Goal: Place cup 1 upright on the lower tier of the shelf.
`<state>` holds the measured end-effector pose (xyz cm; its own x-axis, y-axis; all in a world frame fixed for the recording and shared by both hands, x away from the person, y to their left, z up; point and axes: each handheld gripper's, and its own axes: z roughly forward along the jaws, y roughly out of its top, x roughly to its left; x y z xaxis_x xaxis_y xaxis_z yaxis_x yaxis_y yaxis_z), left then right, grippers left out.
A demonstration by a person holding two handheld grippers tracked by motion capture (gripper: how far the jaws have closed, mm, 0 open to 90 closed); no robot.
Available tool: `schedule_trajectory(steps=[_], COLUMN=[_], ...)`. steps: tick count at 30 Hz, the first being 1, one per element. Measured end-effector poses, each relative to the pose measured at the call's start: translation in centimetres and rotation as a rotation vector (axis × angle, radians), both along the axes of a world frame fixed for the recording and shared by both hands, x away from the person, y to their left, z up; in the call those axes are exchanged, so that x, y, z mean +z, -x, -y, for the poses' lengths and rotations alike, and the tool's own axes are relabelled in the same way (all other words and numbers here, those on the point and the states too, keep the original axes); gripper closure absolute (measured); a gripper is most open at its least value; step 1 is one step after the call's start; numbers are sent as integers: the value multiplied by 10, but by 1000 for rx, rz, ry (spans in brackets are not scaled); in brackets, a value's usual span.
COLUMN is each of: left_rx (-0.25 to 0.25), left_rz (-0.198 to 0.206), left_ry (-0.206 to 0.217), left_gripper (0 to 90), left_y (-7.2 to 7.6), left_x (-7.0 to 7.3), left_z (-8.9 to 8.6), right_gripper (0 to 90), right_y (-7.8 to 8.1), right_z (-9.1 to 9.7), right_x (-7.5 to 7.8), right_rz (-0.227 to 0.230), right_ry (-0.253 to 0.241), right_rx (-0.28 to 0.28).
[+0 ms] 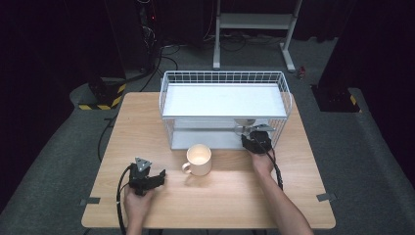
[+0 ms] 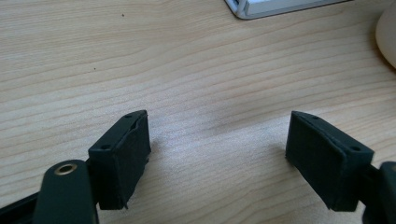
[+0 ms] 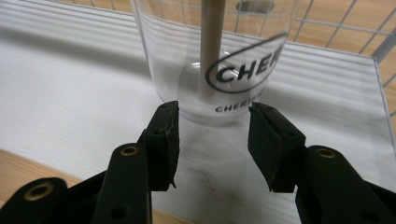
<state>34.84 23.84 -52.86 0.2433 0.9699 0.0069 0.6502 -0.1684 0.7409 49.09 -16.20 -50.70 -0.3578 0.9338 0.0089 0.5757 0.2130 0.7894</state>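
Note:
A clear glass (image 3: 224, 56) with black lettering stands on the white lower shelf (image 3: 70, 93) of a wire rack (image 1: 225, 76). A pale stick shows in or behind it; I cannot tell which. My right gripper (image 3: 214, 114) reaches into the rack at table level, and its tips sit against the two sides of the glass's base, shut on it. From above, the glass (image 1: 244, 121) shows just beyond the right gripper (image 1: 253, 134). The left gripper (image 1: 159, 176) rests on the table near the front left. Its jaws (image 2: 217, 154) stand wide open over bare wood.
A cream mug (image 1: 199, 159) stands on the wooden table (image 1: 293, 196) between the two hands, in front of the rack. Its edge (image 2: 387, 37) shows at the far right of the left gripper view. The rack's upper shelf (image 1: 222, 100) covers the lower one.

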Motion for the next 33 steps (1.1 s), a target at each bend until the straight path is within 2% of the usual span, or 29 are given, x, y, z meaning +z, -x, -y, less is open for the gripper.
schedule_trajectory(steps=[3, 6, 17, 20, 21, 33], left_rx=[0, 0, 0, 0, 1, 1], left_rz=[0, 0, 0, 2, 1, 2], left_ry=[0, 0, 0, -1, 0, -1], left_gripper=[221, 221, 220, 221, 221, 221], left_y=[0, 0, 0, 0, 0, 0], left_x=[0, 0, 0, 0, 0, 0], left_z=[0, 0, 0, 0, 0, 0], right_gripper=[537, 523, 390, 377, 373, 359], right_y=[-1, -1, 6, 10, 12, 24], right_z=[1, 3, 13, 17, 17, 28], right_x=[-1, -1, 5, 7, 8, 19], right_rz=[-12, -2, -3, 5, -7, 20], right_ry=[-12, -26, -68, -68, -77, -104], right_rx=[-10, 5, 39, 53, 46, 75])
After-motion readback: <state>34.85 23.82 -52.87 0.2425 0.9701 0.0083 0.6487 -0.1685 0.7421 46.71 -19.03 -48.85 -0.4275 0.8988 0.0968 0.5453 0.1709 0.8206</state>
